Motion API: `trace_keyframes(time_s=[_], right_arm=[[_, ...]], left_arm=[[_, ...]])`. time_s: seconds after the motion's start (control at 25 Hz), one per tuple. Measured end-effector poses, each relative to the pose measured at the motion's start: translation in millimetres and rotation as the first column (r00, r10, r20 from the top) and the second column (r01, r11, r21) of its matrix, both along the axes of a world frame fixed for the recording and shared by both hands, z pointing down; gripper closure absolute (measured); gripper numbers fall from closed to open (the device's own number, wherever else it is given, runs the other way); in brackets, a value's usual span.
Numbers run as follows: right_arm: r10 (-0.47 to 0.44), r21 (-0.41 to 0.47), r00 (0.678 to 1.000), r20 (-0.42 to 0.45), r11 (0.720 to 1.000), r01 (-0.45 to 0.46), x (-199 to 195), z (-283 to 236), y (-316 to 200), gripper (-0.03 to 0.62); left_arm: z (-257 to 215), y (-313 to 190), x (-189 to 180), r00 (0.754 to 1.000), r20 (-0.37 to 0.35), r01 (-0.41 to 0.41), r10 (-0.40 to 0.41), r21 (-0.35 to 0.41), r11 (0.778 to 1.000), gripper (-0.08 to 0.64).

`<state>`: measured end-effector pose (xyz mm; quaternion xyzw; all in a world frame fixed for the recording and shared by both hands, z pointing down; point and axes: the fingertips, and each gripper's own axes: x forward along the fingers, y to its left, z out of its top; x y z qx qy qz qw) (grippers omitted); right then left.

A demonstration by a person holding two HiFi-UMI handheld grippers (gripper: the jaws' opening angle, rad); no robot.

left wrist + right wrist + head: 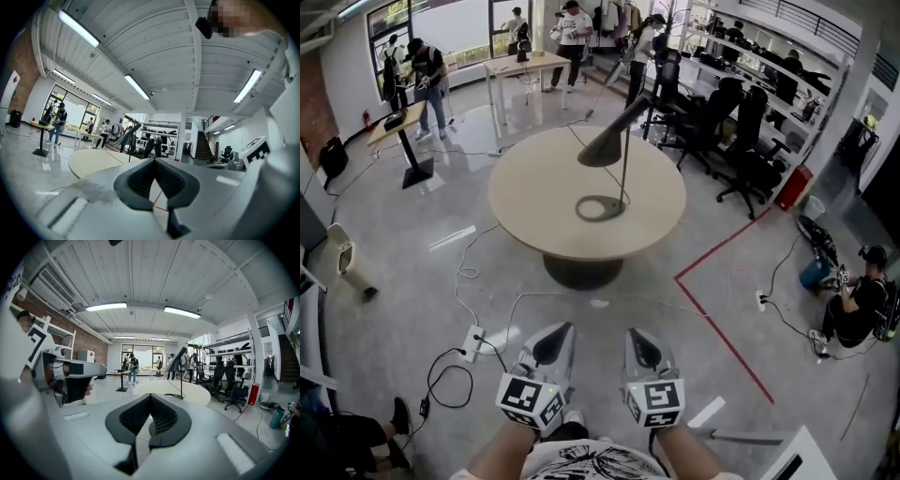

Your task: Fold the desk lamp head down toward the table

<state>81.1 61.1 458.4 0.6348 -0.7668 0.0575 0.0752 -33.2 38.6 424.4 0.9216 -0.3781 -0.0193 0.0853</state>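
Left gripper (pixel 551 349) and right gripper (pixel 643 351) hang side by side close to the person's body, each with its jaws closed tip to tip on nothing. Beyond them lies polished grey floor (pixel 412 272) with a white power strip (pixel 473 342) and a red tape line (pixel 712 319). Farther off stands the round table (pixel 534 216), well apart from both grippers. The desk lamp (pixel 614 150) stands on it, black cone head raised above its ring base. Black office chairs (pixel 741 131) stand behind the table.
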Motion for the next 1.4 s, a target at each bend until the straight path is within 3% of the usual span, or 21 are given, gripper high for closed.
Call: trace_keyframes(time_s=[0.4,1.04,1.4], right_arm=[[-0.049,-0.013,0.999,-0.020,0.999,0.049,0,-5,51,0.583],[-0.060,-0.014,0.998,-0.011,0.998,0.060,-4,-13,58,0.583],[-0.063,-0.002,0.998,-0.022,0.998,0.063,21,4,54,0.583]], left_arm=[[-1,53,15,1.000,0.012,-0.004,0.004,-0.003,1.000,0.555],[-14,65,10,1.000,0.017,0.018,-0.018,0.014,1.000,0.555],[4,62,36,1.000,0.021,0.017,-0.017,0.019,1.000,0.555]])
